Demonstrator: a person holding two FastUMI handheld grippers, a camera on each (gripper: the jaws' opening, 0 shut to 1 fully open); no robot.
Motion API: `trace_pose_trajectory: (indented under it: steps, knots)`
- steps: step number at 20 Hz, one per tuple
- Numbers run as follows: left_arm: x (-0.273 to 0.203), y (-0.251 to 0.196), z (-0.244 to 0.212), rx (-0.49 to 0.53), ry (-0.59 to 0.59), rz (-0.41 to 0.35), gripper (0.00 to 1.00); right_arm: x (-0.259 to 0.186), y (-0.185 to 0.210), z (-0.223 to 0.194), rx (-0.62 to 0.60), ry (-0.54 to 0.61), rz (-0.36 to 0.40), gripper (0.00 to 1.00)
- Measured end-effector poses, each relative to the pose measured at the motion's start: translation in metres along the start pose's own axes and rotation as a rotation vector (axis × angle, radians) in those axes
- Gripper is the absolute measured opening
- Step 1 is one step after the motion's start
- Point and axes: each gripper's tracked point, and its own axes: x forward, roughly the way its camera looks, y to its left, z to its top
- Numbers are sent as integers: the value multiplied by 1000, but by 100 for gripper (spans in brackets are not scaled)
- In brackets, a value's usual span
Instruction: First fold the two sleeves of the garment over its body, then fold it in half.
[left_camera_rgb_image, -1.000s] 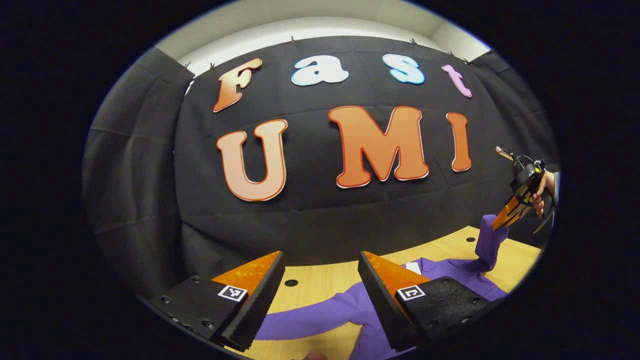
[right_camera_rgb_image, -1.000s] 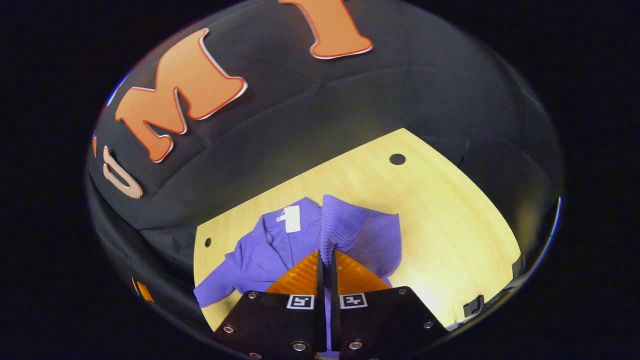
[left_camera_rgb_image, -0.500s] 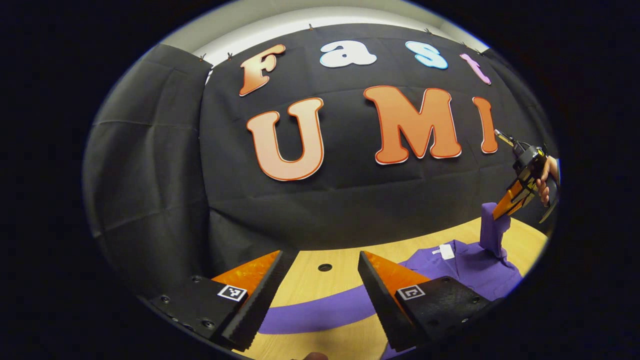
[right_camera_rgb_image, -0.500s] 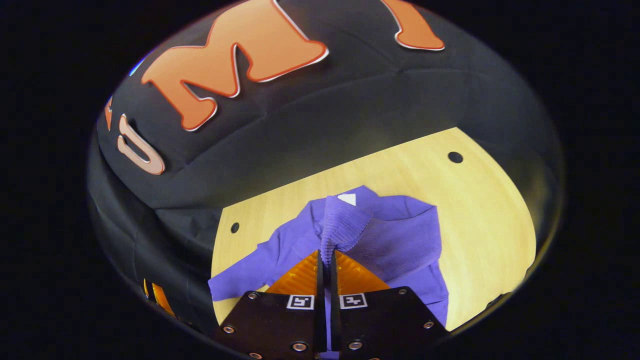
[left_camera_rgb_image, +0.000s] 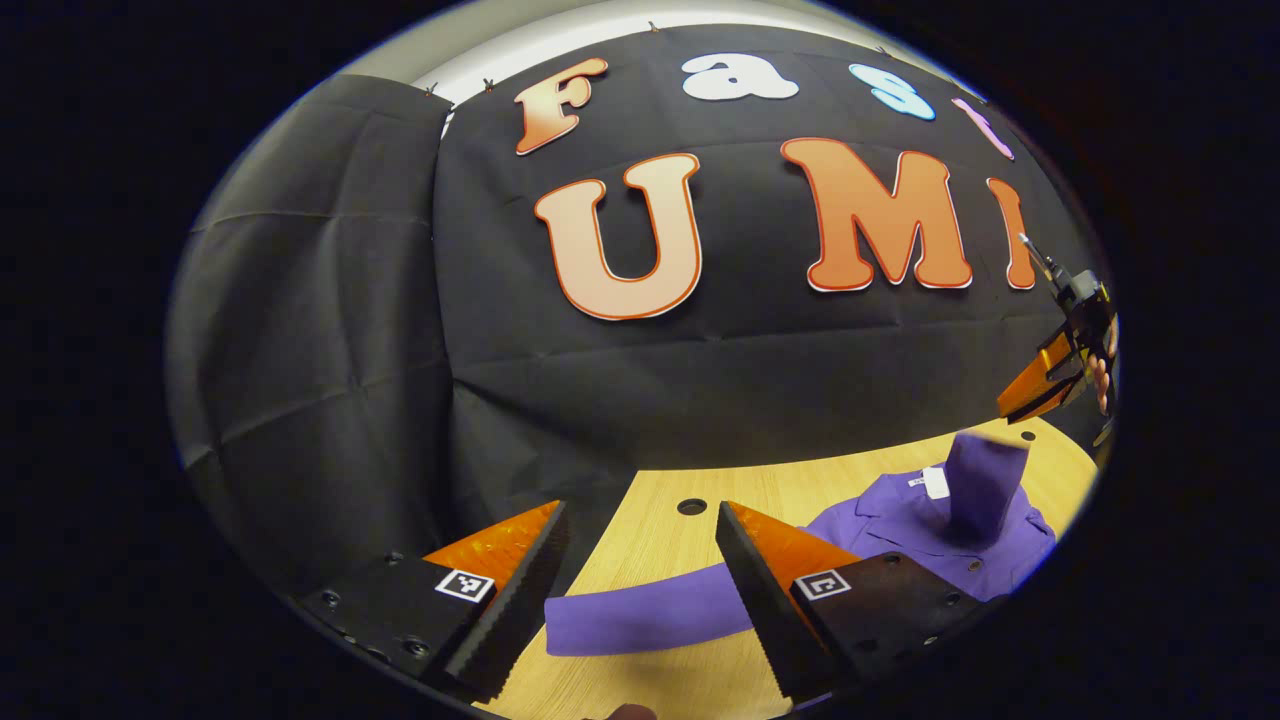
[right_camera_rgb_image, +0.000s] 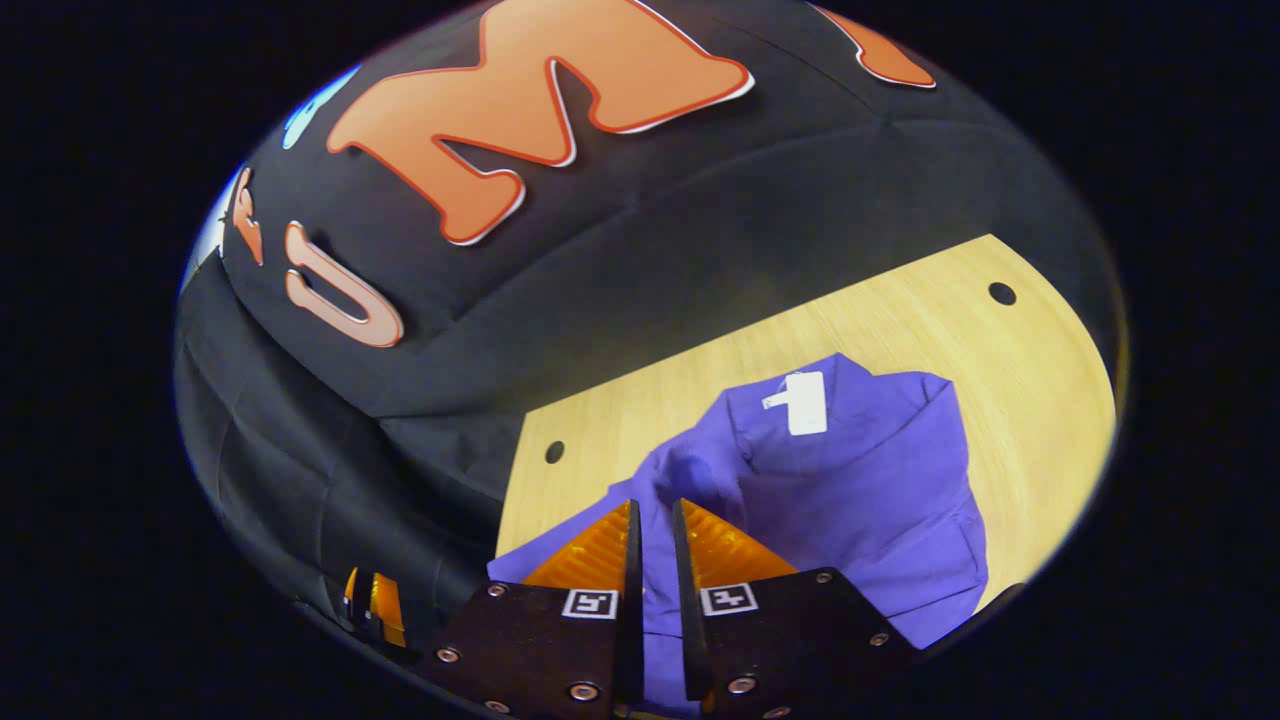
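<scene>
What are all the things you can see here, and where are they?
Garment: one, purple, lying on the table with its collar toward the wall.
Sleeve over the body: one, purple, its end in the air above the garment, not held.
Other sleeve: one, purple, stretched flat on the table between the left gripper's fingers.
Tag: one, white, at the garment's collar.
Table: one, light wood, with small round dark holes.
Booth wall: black cloth, behind the table.
Left gripper: one, open, low over the flat sleeve.
Right gripper: one, a narrow gap between its fingers, above the garment.
Hand: one, holding the right gripper, at the right edge of the left gripper view.
</scene>
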Motion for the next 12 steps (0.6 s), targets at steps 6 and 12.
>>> trace_pose_trajectory:
  steps: [6,12]
  knots:
    - [13,8,-23,-41,100,5,93,-33,-7,22,-86,-127,-18,52]
    - [38,23,-85,-177,391,-28,94,-102,-34,59,-226,-337,-111,89]
